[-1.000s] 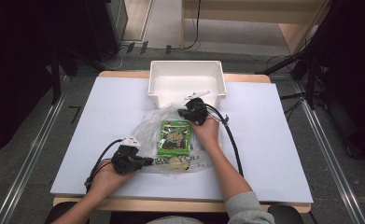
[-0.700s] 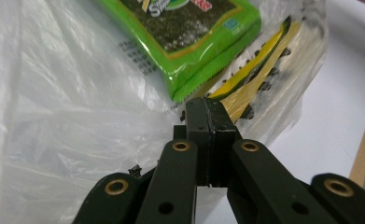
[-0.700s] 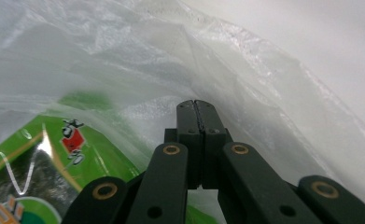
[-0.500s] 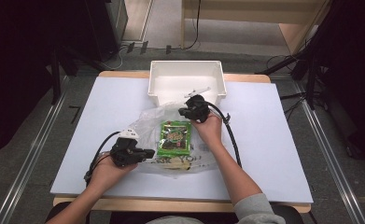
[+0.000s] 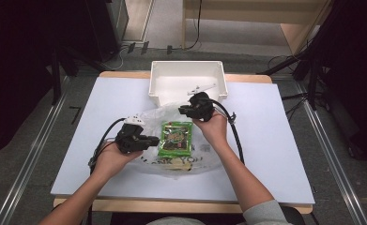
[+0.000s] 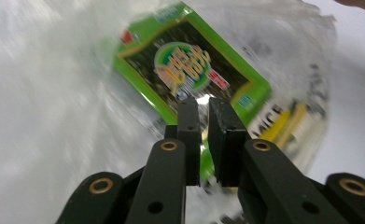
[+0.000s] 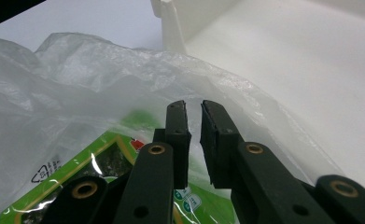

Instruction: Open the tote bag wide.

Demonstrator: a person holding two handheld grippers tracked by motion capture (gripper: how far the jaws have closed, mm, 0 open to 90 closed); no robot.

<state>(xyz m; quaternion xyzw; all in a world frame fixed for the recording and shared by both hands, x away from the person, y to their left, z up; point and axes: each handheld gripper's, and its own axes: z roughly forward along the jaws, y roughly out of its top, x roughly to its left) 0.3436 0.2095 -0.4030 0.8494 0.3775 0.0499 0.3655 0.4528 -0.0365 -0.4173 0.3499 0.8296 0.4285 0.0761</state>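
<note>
From above, the green snack pack [image 5: 175,138] lay inside the clear bag [image 5: 172,159] on the surface [image 5: 275,154]. Both claws, left [image 6: 202,105] and right [image 7: 193,108], had just been opening, nothing pinched between them.

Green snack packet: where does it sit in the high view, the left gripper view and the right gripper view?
High view: green snack packet lies mid-table inside the clear plastic bag, between both grippers.
Left gripper view: it runs across the upper middle, beyond the jaws.
Right gripper view: its corner shows at lower left, under the film.
Shared landmark: the clear plastic bag.
</note>
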